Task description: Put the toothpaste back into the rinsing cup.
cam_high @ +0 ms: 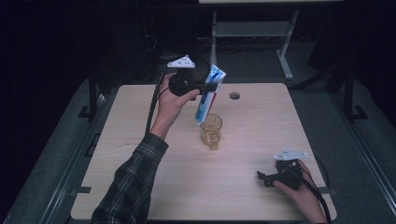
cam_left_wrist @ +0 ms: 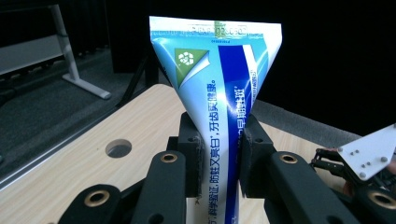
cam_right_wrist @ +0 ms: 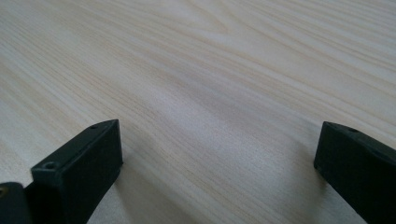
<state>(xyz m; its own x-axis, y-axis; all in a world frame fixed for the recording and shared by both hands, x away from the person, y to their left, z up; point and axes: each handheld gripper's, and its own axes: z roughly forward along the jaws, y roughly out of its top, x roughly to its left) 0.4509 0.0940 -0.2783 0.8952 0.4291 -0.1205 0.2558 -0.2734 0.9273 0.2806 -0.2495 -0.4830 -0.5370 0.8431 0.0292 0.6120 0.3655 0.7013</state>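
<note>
A blue and white toothpaste tube [cam_high: 211,93] hangs nearly upright, crimped end up, in my left gripper [cam_high: 209,87], which is shut on its middle. Its lower end sits just over the rim of an amber glass cup [cam_high: 211,131] standing at the table's middle. In the left gripper view both pads press the tube [cam_left_wrist: 219,116] from either side. My right gripper [cam_high: 264,176] rests low near the table's front right corner, held by a hand. In the right gripper view its jaws stand wide apart over bare wood, with nothing between its fingers [cam_right_wrist: 84,163].
The light wooden table [cam_high: 140,186] has a round cable hole [cam_high: 234,95] near its far edge. Dark floor and a white desk frame [cam_high: 285,56] lie behind. A plaid sleeve [cam_high: 130,186] comes in from the bottom left.
</note>
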